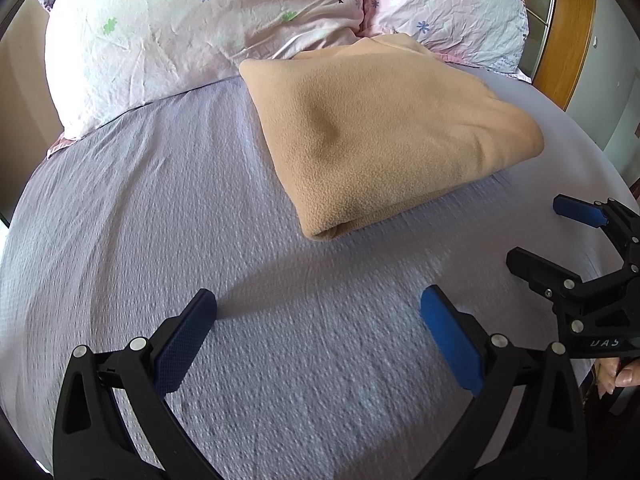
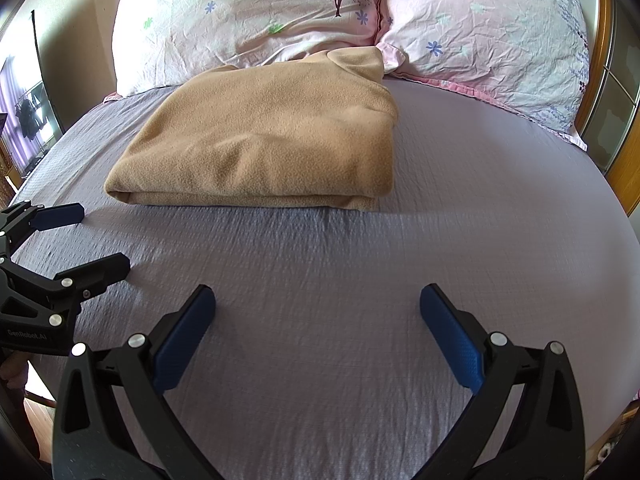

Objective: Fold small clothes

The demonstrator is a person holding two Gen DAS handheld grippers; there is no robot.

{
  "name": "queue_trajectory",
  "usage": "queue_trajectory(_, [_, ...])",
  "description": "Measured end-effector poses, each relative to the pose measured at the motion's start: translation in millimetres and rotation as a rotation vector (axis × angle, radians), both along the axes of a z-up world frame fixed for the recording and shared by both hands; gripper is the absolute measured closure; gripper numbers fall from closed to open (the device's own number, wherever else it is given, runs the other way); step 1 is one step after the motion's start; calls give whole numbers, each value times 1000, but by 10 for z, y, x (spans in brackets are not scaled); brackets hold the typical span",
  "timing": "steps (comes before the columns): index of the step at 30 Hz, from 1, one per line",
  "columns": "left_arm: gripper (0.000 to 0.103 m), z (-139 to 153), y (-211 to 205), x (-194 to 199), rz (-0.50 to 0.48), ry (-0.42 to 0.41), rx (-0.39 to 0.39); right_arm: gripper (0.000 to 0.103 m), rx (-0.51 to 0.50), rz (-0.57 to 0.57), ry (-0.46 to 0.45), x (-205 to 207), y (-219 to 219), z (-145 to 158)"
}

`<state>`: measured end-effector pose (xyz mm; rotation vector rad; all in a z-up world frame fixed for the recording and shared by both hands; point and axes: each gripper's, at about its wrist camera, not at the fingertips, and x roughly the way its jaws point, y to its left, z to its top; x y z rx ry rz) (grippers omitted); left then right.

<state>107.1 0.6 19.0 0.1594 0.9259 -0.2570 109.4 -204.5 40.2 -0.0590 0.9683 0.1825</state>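
Note:
A tan fleece garment lies folded into a thick rectangle on the lilac bed sheet, its far edge against the pillows. It also shows in the right wrist view. My left gripper is open and empty, held over bare sheet short of the garment's near corner. My right gripper is open and empty, over bare sheet in front of the garment's folded edge. Each gripper shows in the other's view, the right one and the left one, both open.
Two pale floral pillows lie along the head of the bed. A wooden frame with glass panels stands at the right. A wall is at the left. The sheet stretches right of the garment.

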Motion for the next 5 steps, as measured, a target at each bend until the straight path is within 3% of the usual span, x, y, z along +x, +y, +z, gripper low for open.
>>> queue_trajectory(5, [1,2,-1,-9,1,-4,-1,2,0,0,0,-1,0,0])
